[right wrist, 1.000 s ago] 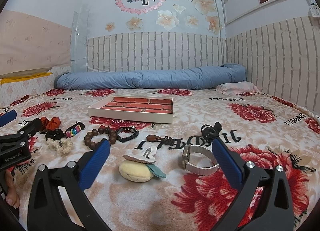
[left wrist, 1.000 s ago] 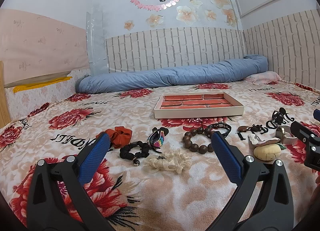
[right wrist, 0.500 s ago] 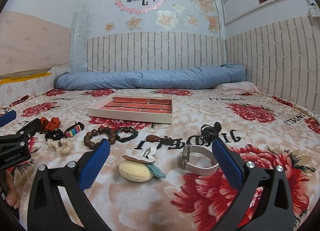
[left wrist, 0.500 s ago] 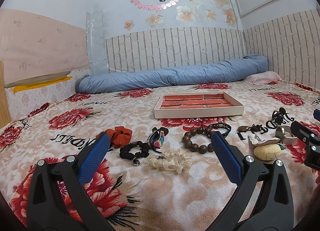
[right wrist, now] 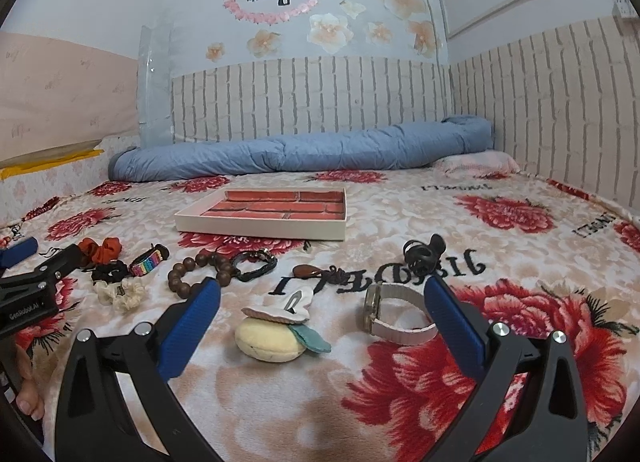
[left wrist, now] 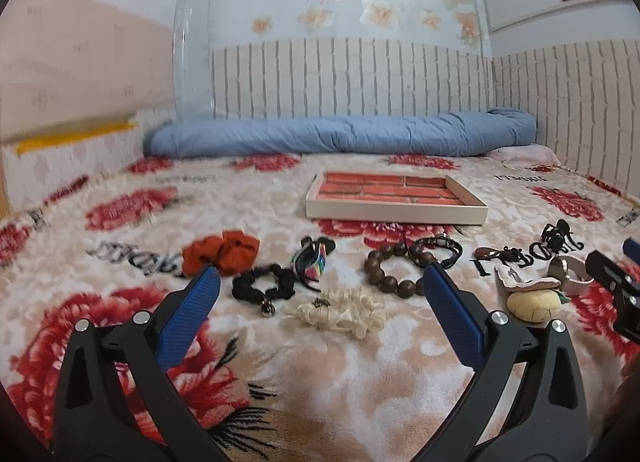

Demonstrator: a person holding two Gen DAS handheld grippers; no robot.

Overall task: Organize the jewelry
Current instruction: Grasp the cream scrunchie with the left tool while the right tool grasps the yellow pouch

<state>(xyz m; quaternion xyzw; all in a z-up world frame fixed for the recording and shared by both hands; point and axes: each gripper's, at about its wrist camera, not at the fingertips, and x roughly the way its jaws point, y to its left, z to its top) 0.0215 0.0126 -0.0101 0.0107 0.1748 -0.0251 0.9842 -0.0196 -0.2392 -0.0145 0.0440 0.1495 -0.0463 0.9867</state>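
Observation:
On a floral blanket lies a row of jewelry and hair pieces. The left wrist view shows an orange scrunchie [left wrist: 221, 252], a black scrunchie [left wrist: 264, 287], a rainbow bracelet [left wrist: 313, 261], a cream scrunchie [left wrist: 340, 312] and a brown bead bracelet [left wrist: 394, 269]. My left gripper [left wrist: 318, 294] hangs open just short of the cream scrunchie. My right gripper [right wrist: 320, 304] is open above a yellow plush clip [right wrist: 272, 338], with a watch [right wrist: 394, 316] by its right finger. A black claw clip [right wrist: 424, 252] and a brown pendant [right wrist: 316, 272] lie farther off. The compartment tray [right wrist: 260, 228] holds nothing.
A rolled blue duvet [right wrist: 304, 154] runs along the far brick-pattern wall, with a pink pillow [right wrist: 478, 162] at its right end. A black cord bracelet [right wrist: 256, 262] lies beside the beads. A person's fingers [right wrist: 28, 390] show at the lower left edge of the right wrist view.
The left wrist view has tipped down a little and shows motion blur. The right gripper and all items lie as before.

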